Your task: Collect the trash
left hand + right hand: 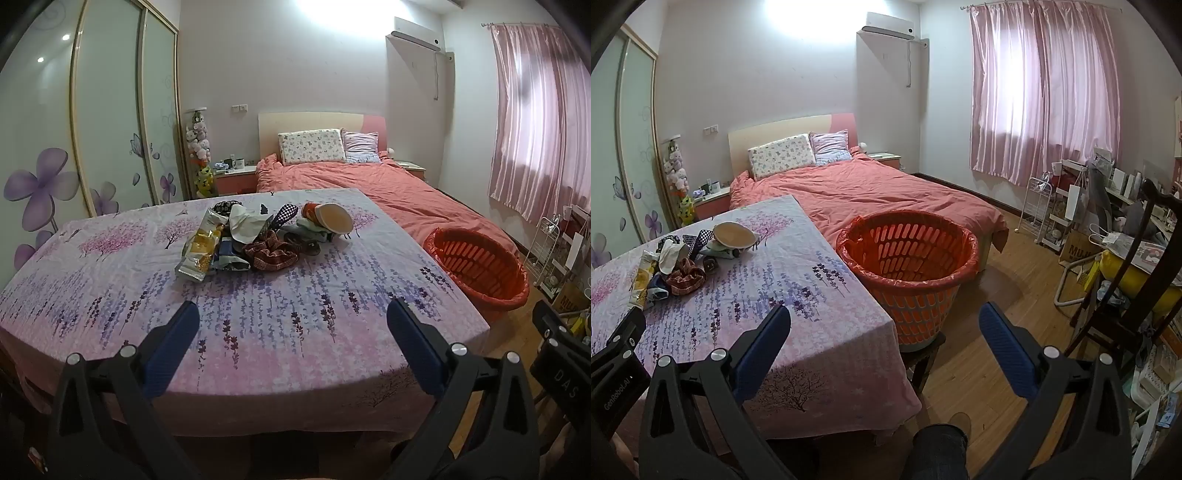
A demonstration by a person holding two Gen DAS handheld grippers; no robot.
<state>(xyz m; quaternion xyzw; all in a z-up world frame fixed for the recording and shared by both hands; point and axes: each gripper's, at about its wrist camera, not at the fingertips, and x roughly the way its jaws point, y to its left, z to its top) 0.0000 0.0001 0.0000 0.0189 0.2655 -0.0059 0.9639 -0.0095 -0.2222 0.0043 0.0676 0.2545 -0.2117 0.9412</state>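
Note:
A heap of trash [258, 236] lies in the middle of the table [258, 332] with the lavender-print cloth: a yellow snack bag [201, 251], white crumpled paper [245, 221], a brown checked cloth [273, 253] and a paper bowl [334, 218]. The heap also shows in the right wrist view [683, 258]. An orange slatted basket [908, 266] lined with a red bag stands on a stool at the table's right edge. My left gripper [291, 314] is open and empty over the table's near part. My right gripper [884, 317] is open and empty near the basket.
A bed [871, 192] with a salmon cover stands behind the table and basket. A wardrobe [92, 129] with sliding doors is at the left. A dark wooden chair [1137, 280], a white rack [1039, 206] and cluttered boxes stand at the right on the wooden floor.

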